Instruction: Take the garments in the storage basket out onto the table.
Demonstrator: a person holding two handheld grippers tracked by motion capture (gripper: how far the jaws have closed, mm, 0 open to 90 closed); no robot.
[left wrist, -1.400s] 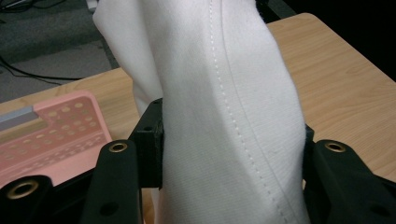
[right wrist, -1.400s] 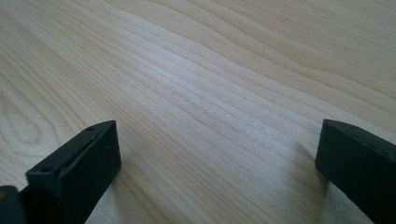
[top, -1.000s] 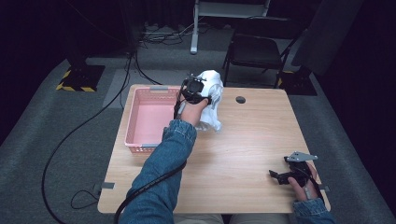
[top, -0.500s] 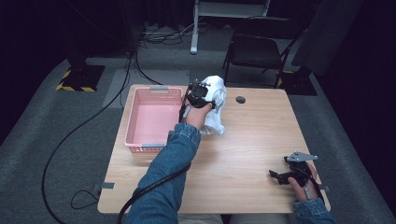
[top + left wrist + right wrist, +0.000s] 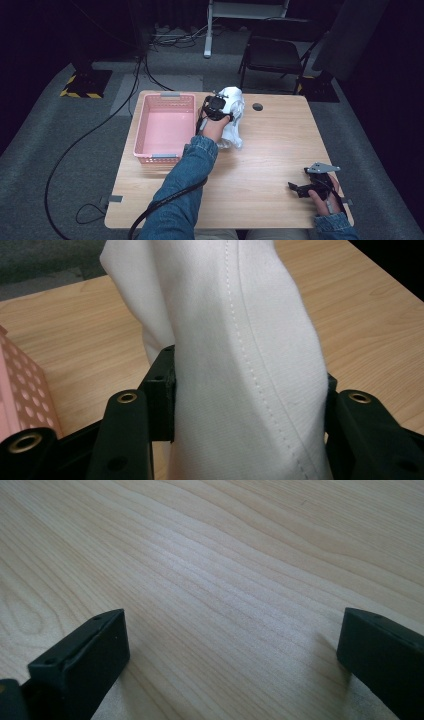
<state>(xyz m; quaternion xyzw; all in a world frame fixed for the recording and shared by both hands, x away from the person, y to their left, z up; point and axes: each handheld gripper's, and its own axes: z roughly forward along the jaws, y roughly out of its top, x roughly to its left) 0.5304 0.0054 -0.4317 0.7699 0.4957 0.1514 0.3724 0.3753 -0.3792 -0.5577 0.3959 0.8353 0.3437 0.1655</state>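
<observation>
A white cloth (image 5: pixel 234 131) with a stitched seam hangs bunched at the far middle of the wooden table (image 5: pixel 270 150), and its lower end touches the top. My left gripper (image 5: pixel 218 103) is shut on the cloth's upper part, just right of the pink basket (image 5: pixel 162 96). In the left gripper view the cloth (image 5: pixel 250 340) is pinched between both black jaws of my left gripper (image 5: pixel 247 390), and the basket wall (image 5: pixel 20 395) sits at the left edge. My right gripper (image 5: pixel 296 189) rests near the front right corner. It stands open (image 5: pixel 235 645) over bare wood.
A small round hole (image 5: pixel 257 106) lies in the tabletop right of the cloth. A dark chair (image 5: pixel 272 55) stands beyond the far edge. The left gripper's cable (image 5: pixel 160 200) trails off the front edge, and more cables run over the grey floor at left.
My left hand has drifted right and down with the cloth in its grip, bringing the cloth lower onto the table. The right hand has stayed put.
</observation>
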